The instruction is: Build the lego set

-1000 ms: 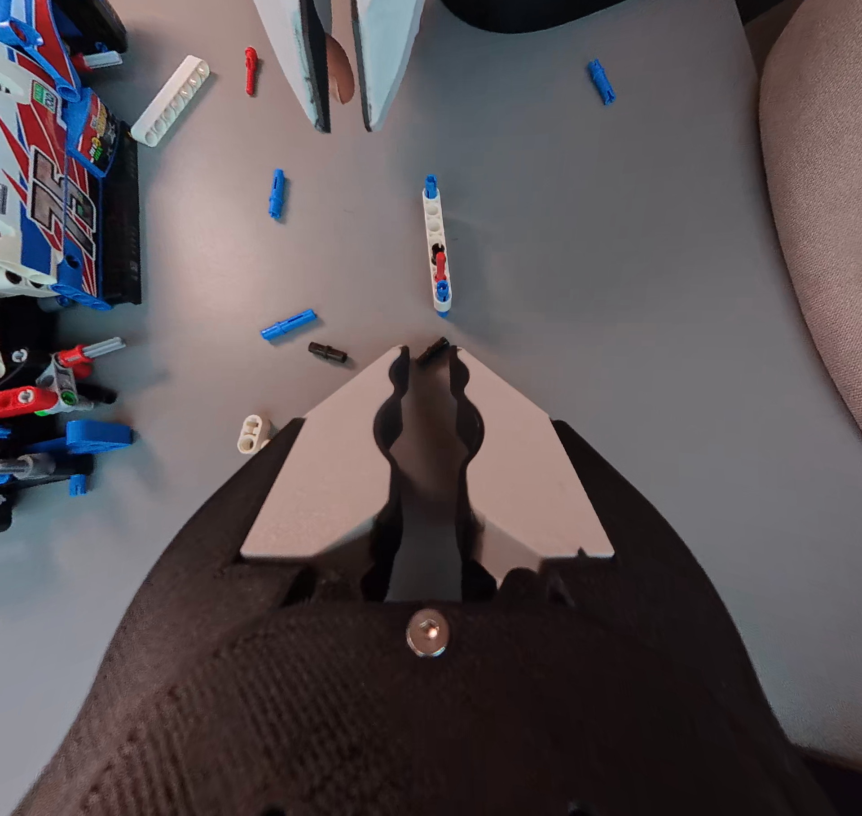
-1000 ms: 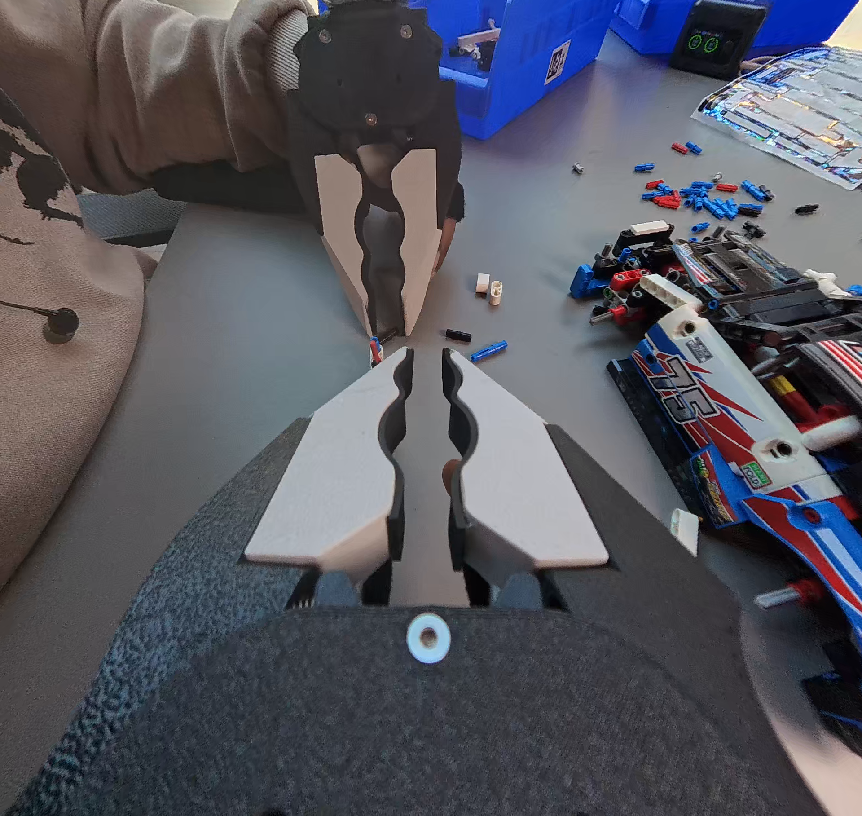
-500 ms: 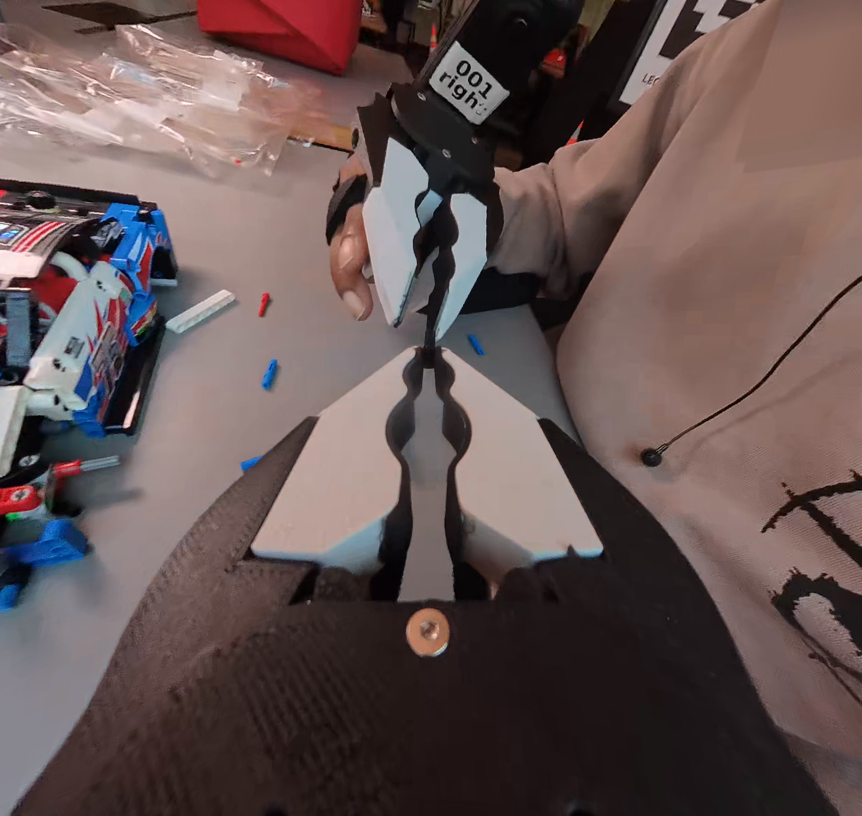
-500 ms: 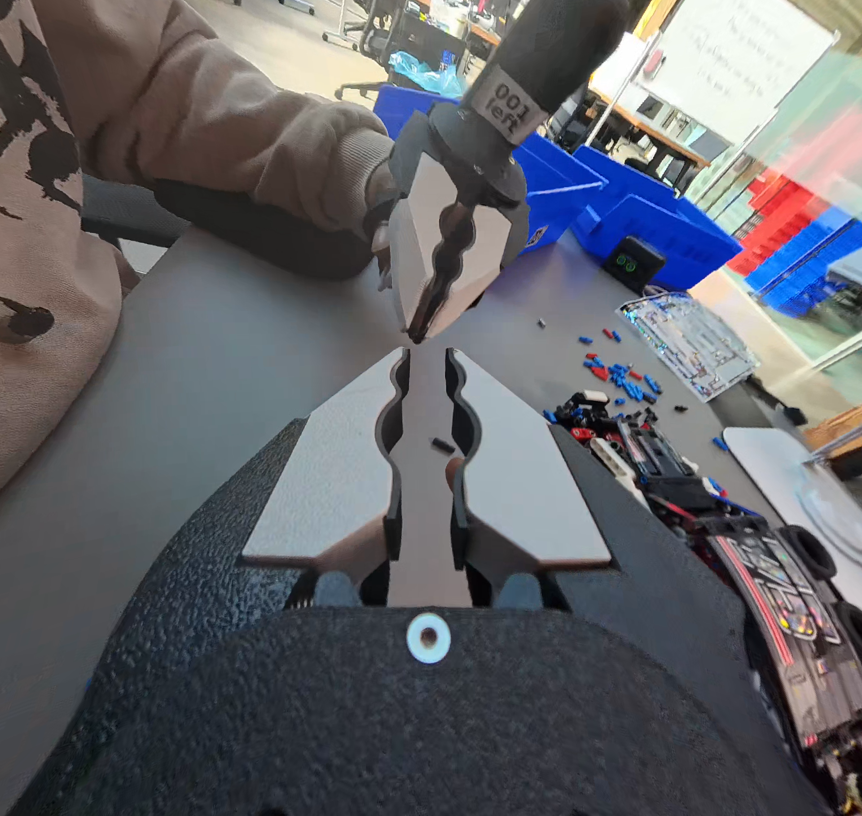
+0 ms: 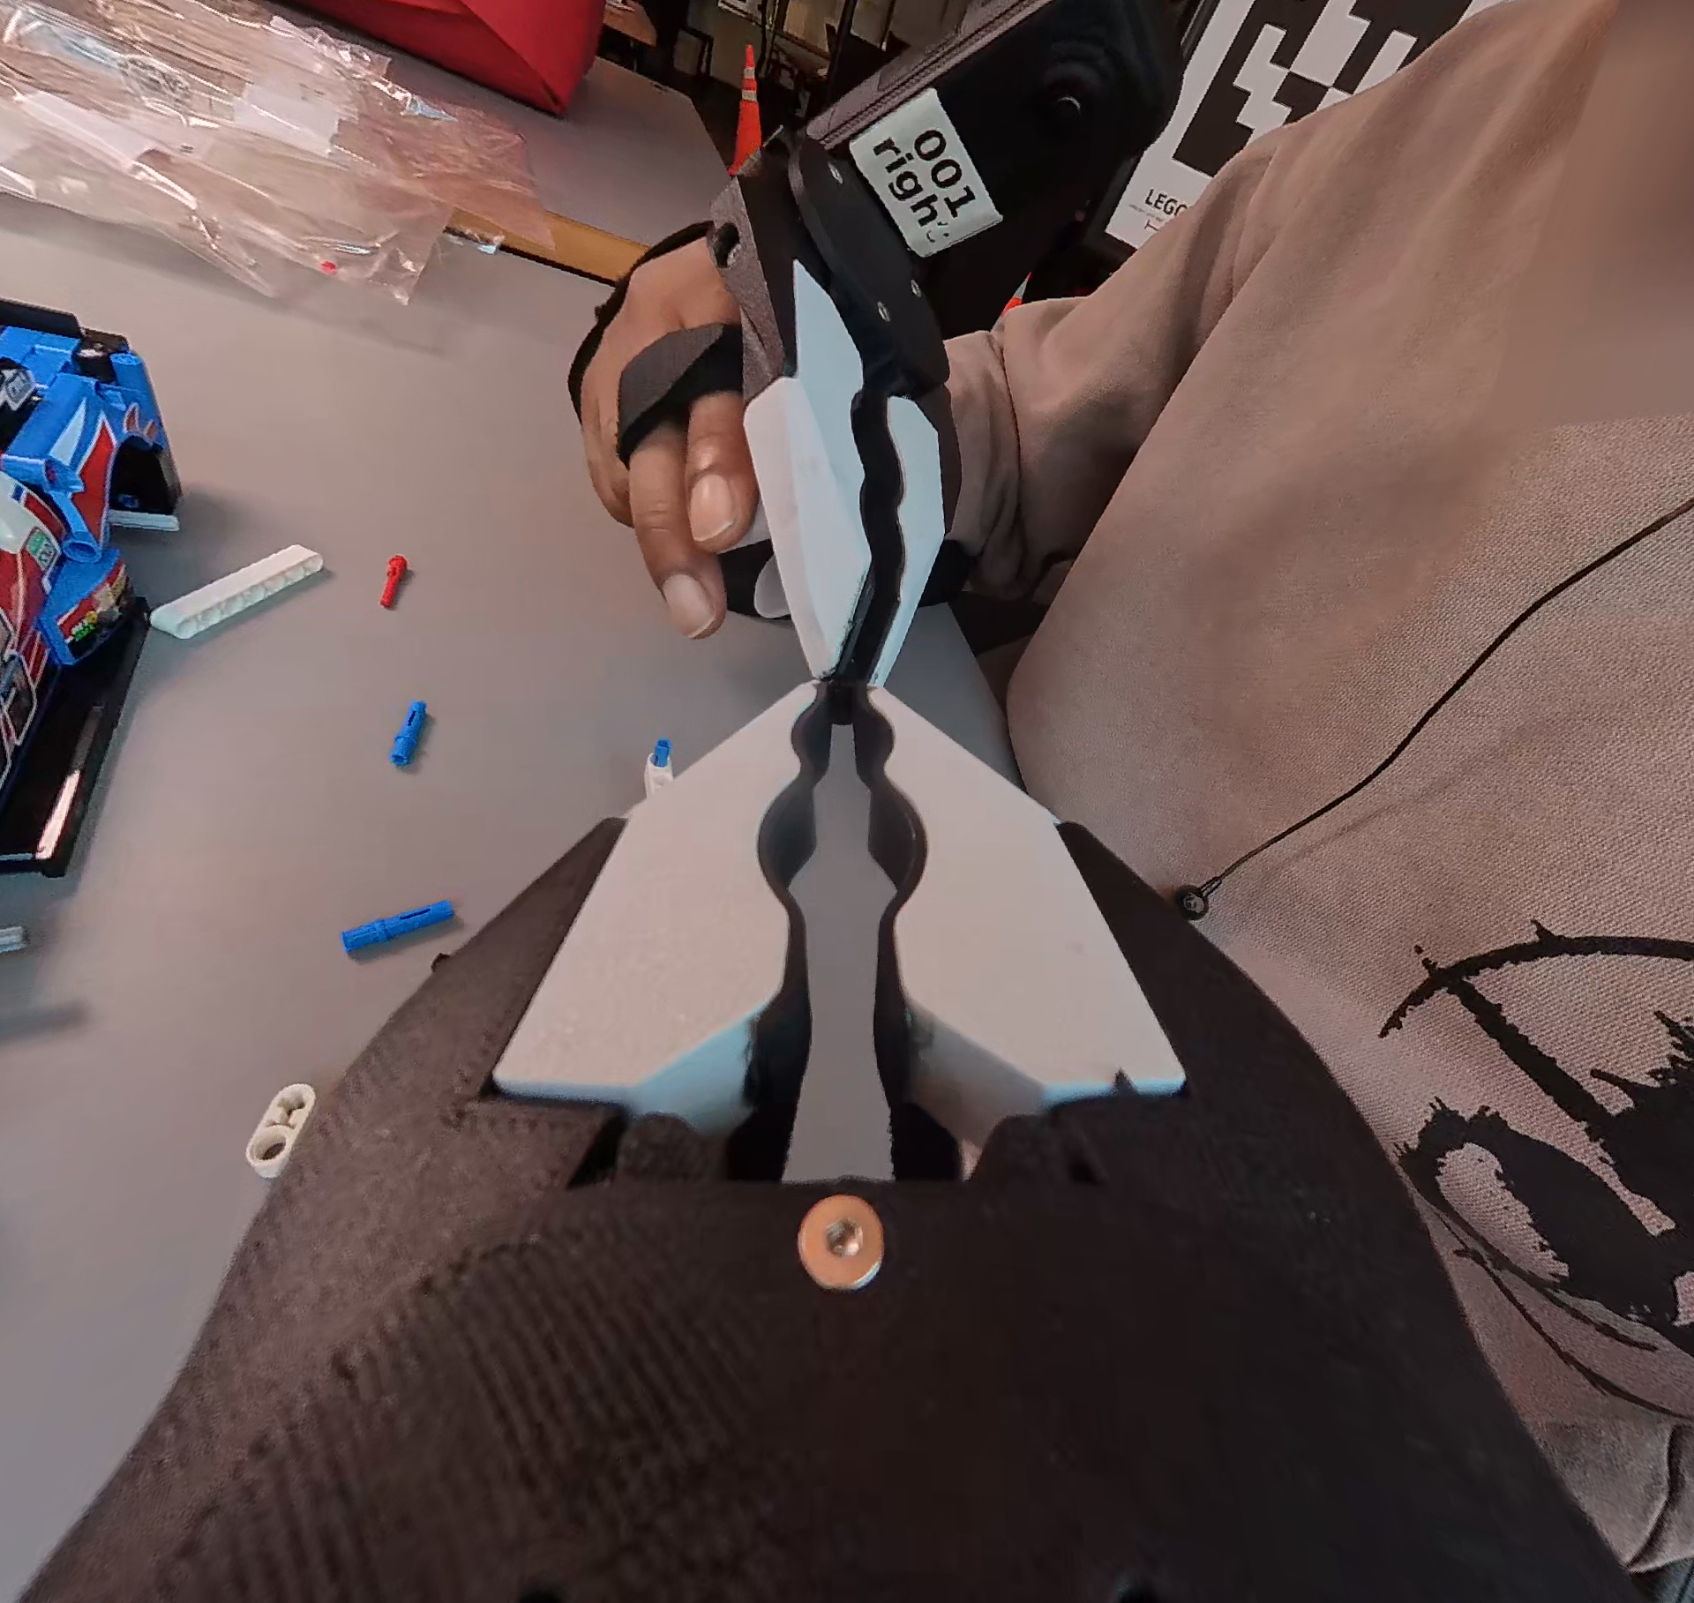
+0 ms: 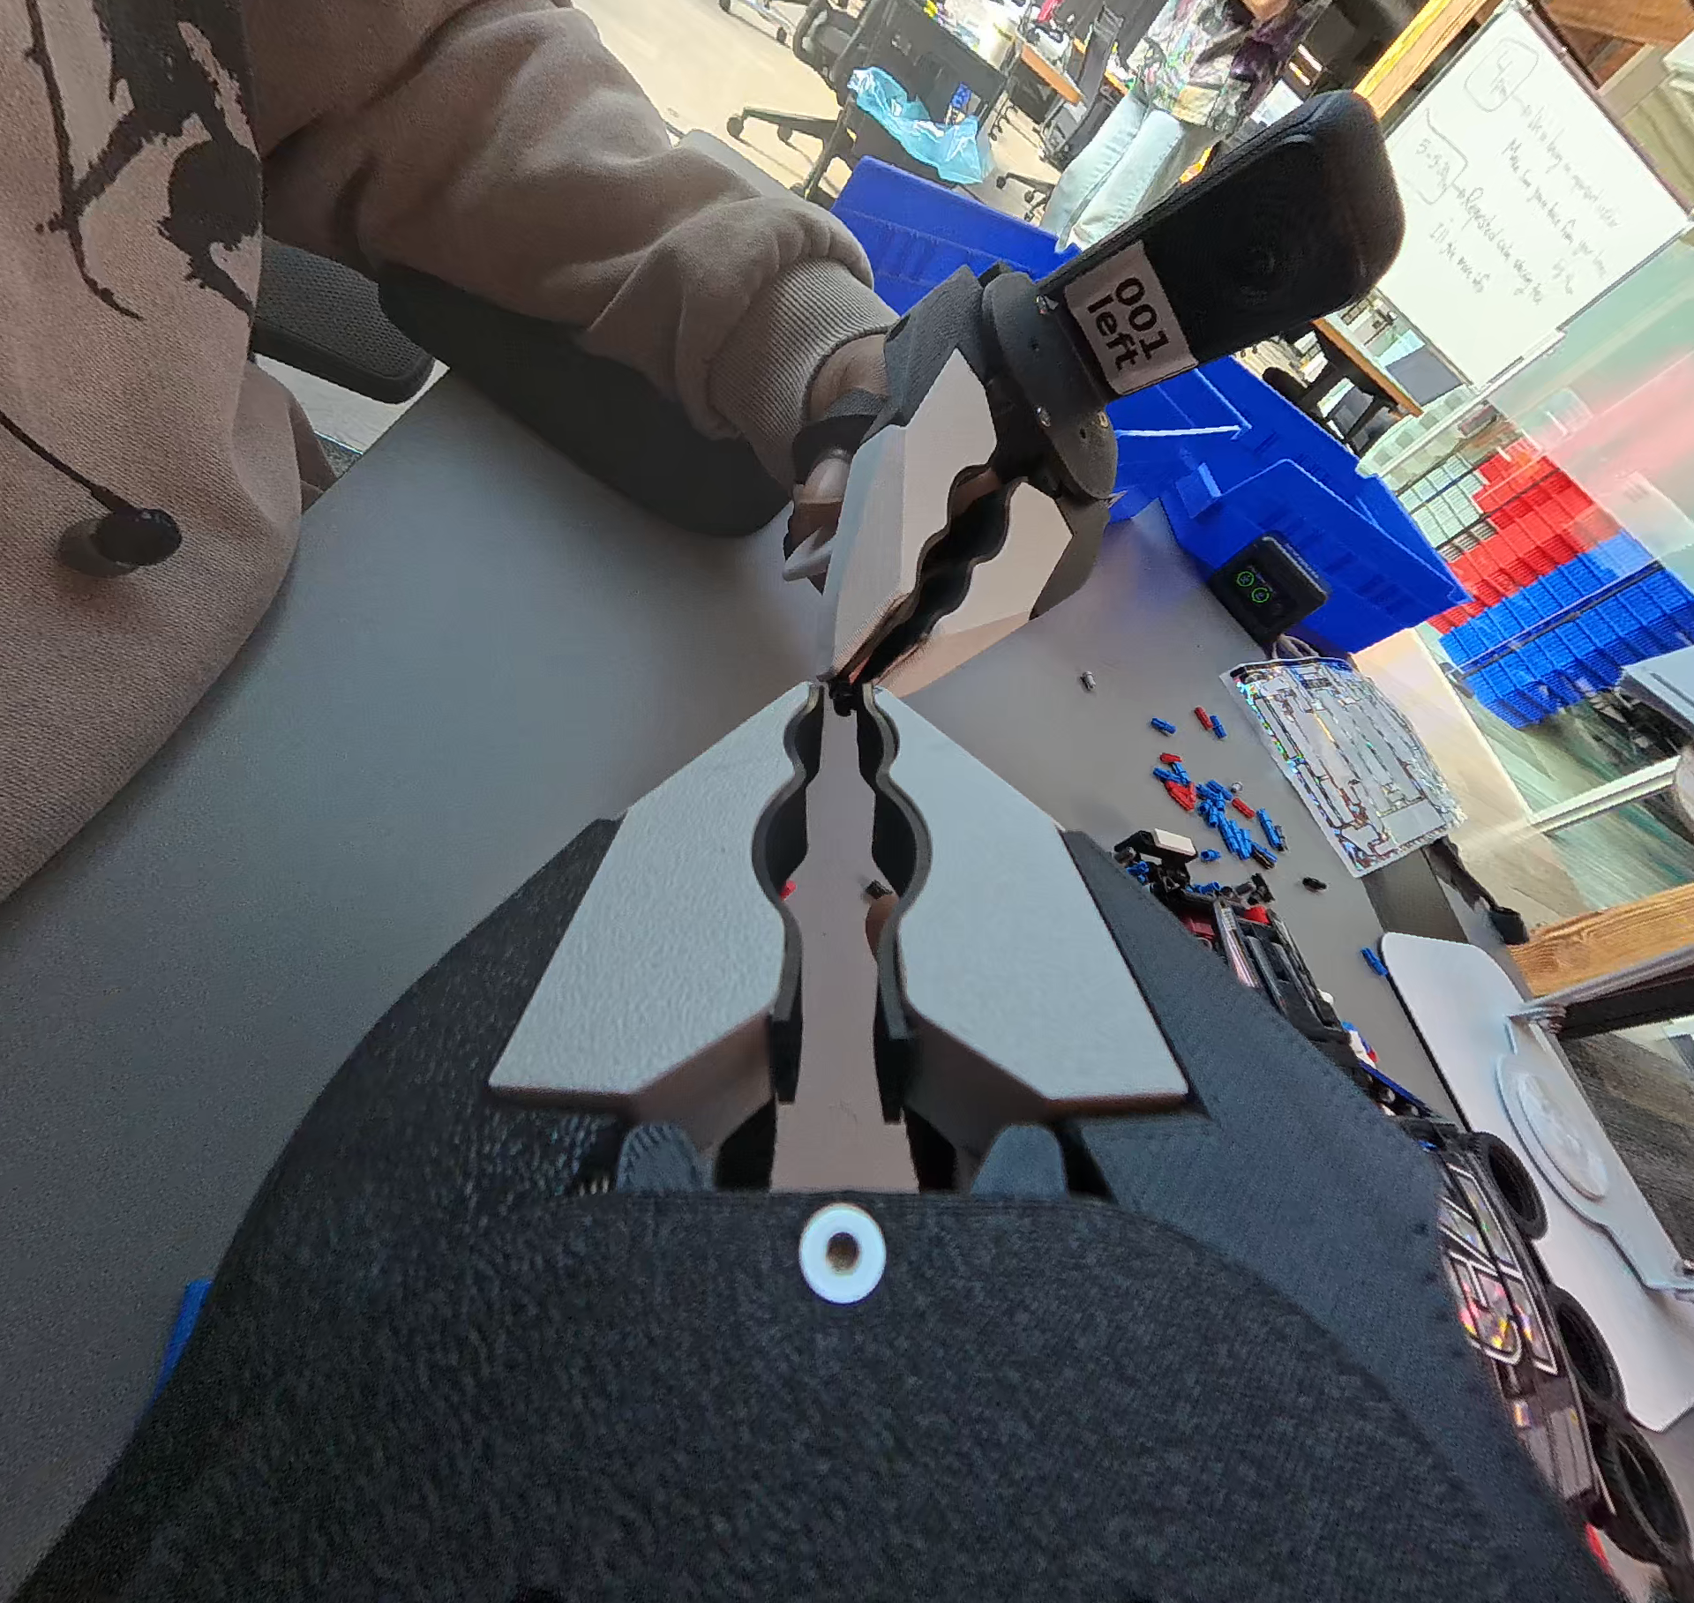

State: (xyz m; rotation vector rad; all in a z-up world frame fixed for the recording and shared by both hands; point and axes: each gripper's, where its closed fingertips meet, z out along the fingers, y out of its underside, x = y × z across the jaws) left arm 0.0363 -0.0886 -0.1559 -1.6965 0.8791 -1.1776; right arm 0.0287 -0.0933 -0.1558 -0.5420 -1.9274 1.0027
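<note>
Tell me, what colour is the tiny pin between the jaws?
Black pin, clearest in the left wrist view.

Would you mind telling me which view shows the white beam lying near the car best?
The left wrist view: the white beam lies in full on the grey table, just right of the car, with a red pin beside it. The right wrist view does not show it; its own gripper body covers that area.
</note>
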